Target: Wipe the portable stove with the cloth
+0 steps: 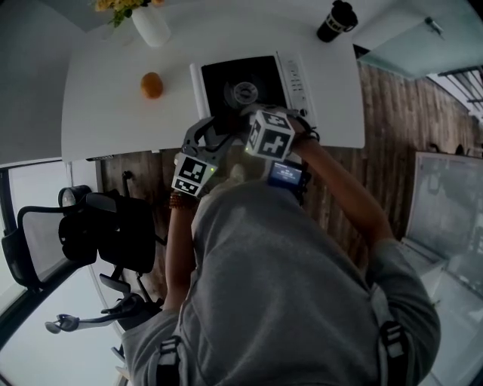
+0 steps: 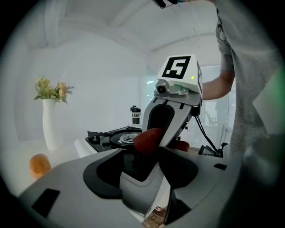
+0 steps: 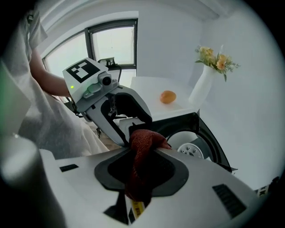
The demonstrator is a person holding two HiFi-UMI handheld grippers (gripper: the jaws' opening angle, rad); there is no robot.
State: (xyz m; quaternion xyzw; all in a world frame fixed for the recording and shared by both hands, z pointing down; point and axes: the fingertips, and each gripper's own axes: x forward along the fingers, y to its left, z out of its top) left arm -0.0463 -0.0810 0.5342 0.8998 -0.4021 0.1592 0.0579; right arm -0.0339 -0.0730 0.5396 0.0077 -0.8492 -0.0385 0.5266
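Note:
The portable stove (image 1: 220, 81) sits on the white table (image 1: 98, 113), black top with a round burner (image 3: 191, 149). A dark red cloth (image 3: 144, 142) is bunched between the jaws of my right gripper (image 3: 144, 149), which is shut on it and tilts down over the stove's near edge. In the head view the right gripper (image 1: 253, 121) is beside the left gripper (image 1: 207, 137), both at the stove's front. My left gripper (image 2: 142, 156) faces the right one with its jaws wide open. The cloth (image 2: 149, 139) hangs just beyond its tips, and the left pads do not press on it.
An orange (image 1: 152, 85) lies left of the stove. A white vase (image 1: 151, 24) with flowers stands at the back left and a black cup (image 1: 336, 20) at the back right. A black office chair (image 1: 98, 234) stands on the floor to my left.

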